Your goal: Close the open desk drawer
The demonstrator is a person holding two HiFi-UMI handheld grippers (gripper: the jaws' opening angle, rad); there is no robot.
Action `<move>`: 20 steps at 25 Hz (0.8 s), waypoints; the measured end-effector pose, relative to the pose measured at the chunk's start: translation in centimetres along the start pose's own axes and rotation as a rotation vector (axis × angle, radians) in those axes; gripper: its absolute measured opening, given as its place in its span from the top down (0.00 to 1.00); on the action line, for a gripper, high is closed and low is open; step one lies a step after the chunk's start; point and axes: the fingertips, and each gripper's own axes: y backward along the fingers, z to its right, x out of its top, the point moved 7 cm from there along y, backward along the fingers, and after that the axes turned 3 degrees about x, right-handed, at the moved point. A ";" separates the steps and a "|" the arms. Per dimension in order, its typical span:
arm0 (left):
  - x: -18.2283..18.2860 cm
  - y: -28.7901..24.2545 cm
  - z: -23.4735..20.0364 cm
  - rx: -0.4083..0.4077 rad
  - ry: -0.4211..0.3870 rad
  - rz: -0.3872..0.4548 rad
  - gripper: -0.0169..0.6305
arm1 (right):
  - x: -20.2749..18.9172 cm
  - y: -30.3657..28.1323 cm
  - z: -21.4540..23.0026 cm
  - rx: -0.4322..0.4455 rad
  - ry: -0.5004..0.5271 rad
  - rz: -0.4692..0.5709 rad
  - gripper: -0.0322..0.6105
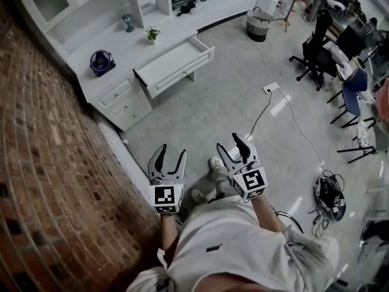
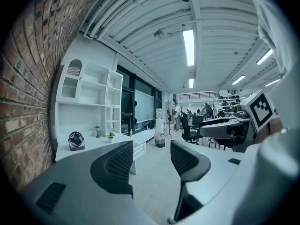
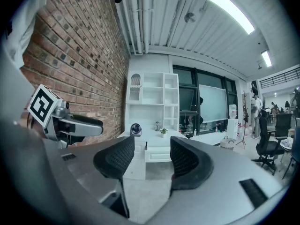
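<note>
Left hand-held gripper [image 1: 171, 153] and right hand-held gripper [image 1: 231, 142]: jaws apart, empty.
Well ahead, the drawer [image 1: 175, 64] sticks out from the worktop [image 1: 129, 52] into the room (long side parallel to the worktop's front edge).

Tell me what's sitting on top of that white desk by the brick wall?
A dark round fan, a small potted plant and a stemmed ornament, too small to identify, stand on the desk. The shelving covers its rear.
</note>
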 end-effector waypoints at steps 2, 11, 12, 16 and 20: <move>-0.3 -0.6 -0.1 0.001 0.007 -0.004 0.57 | -0.2 -0.6 0.3 -0.008 -0.011 0.008 0.61; -1.0 -5.3 -0.6 0.037 0.025 -0.029 0.58 | -0.7 -4.4 3.1 0.011 -0.046 -0.003 0.60; -1.0 -6.1 -0.8 0.047 0.030 -0.028 0.58 | -0.8 -5.1 3.6 0.018 -0.051 -0.001 0.60; -0.9 -9.5 -1.8 0.068 0.039 -0.031 0.59 | -0.7 -8.3 5.9 0.028 -0.059 -0.001 0.60; 0.1 -13.2 -2.3 0.065 0.028 -0.041 0.59 | -0.1 -10.7 8.7 0.029 -0.076 -0.006 0.60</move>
